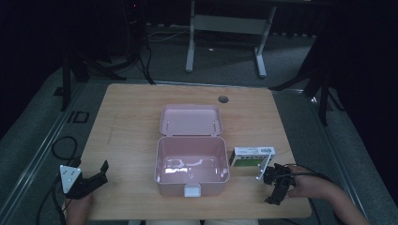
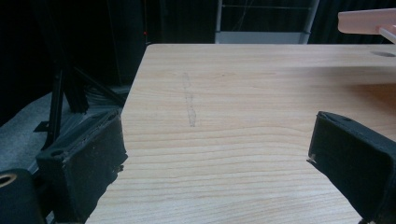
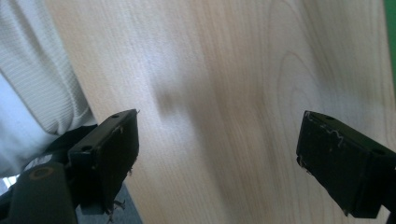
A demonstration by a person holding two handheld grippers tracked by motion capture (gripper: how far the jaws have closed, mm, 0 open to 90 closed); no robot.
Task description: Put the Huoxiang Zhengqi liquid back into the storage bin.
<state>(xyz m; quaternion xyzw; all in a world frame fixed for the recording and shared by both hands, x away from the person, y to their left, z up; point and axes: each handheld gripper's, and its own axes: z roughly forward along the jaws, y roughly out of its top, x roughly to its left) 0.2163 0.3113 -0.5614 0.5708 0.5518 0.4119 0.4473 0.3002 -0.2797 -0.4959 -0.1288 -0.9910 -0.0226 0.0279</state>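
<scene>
An open pink box [image 1: 192,164] stands mid-table, empty, with its lid [image 1: 190,120] laid back behind it. To its right, a white and green carton [image 1: 251,157] lies on the wood. My left gripper [image 1: 98,174] rests at the table's near left corner, open and holding nothing. In the left gripper view, the jaws [image 2: 217,140] stand wide apart over bare wood, and the pink lid's edge [image 2: 364,21] shows at top right. My right gripper [image 1: 275,186] is just in front of the carton, open and empty. The right gripper view has its jaws [image 3: 219,135] spread over the table.
The wooden table [image 1: 131,122] has a round cable hole [image 1: 223,99] at its far edge. A white sleeve or garment [image 3: 32,79] sits at the left of the right gripper view. Dark stands and a desk frame [image 1: 225,28] rise beyond the table.
</scene>
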